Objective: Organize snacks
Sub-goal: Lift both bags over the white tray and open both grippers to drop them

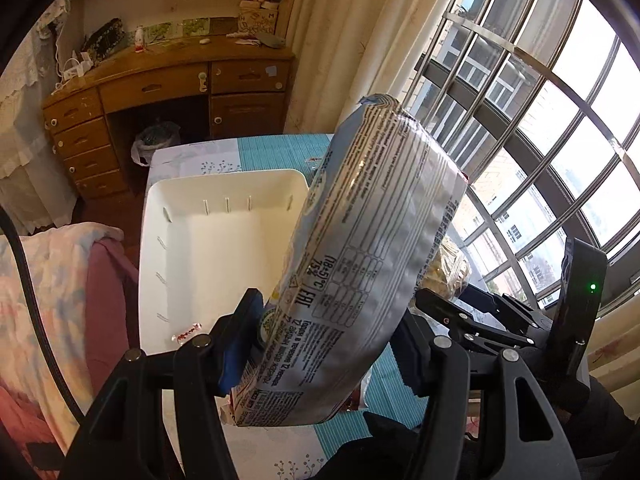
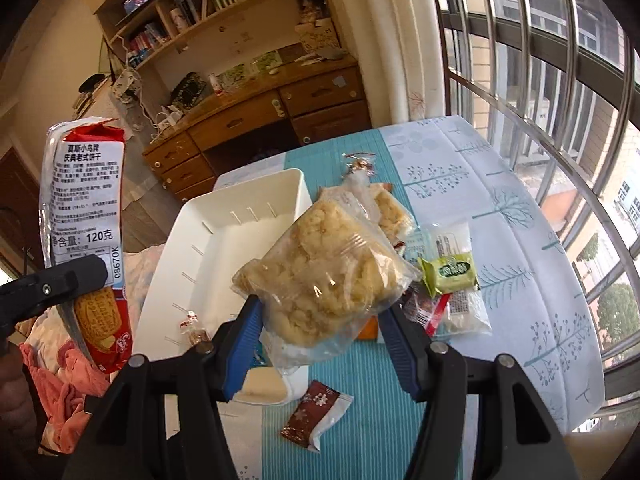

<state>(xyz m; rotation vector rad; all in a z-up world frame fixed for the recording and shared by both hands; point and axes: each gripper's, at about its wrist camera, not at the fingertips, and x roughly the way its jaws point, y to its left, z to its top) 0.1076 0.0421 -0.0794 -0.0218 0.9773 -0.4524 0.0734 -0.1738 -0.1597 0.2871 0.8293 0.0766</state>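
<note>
My left gripper (image 1: 328, 332) is shut on a long biscuit packet (image 1: 360, 264), held upright above the table beside the white bin (image 1: 160, 248). The same packet (image 2: 86, 216) shows red and white at the left of the right wrist view, with the left gripper (image 2: 48, 288) on it. My right gripper (image 2: 320, 312) is shut on a clear bag of pale crumbly pastry (image 2: 320, 276), held over the near right corner of the white bin (image 2: 188, 240). A small wrapped candy (image 2: 194, 328) lies inside the bin.
Loose snacks lie on the teal and white tablecloth (image 2: 500, 200): a second pastry bag (image 2: 388, 208), a green packet (image 2: 452, 272), a clear packet (image 2: 464, 312), a brown snowflake packet (image 2: 312, 412). A wooden desk (image 2: 256, 120) stands behind; windows (image 2: 560, 80) to the right; bedding (image 1: 60, 280) to the left.
</note>
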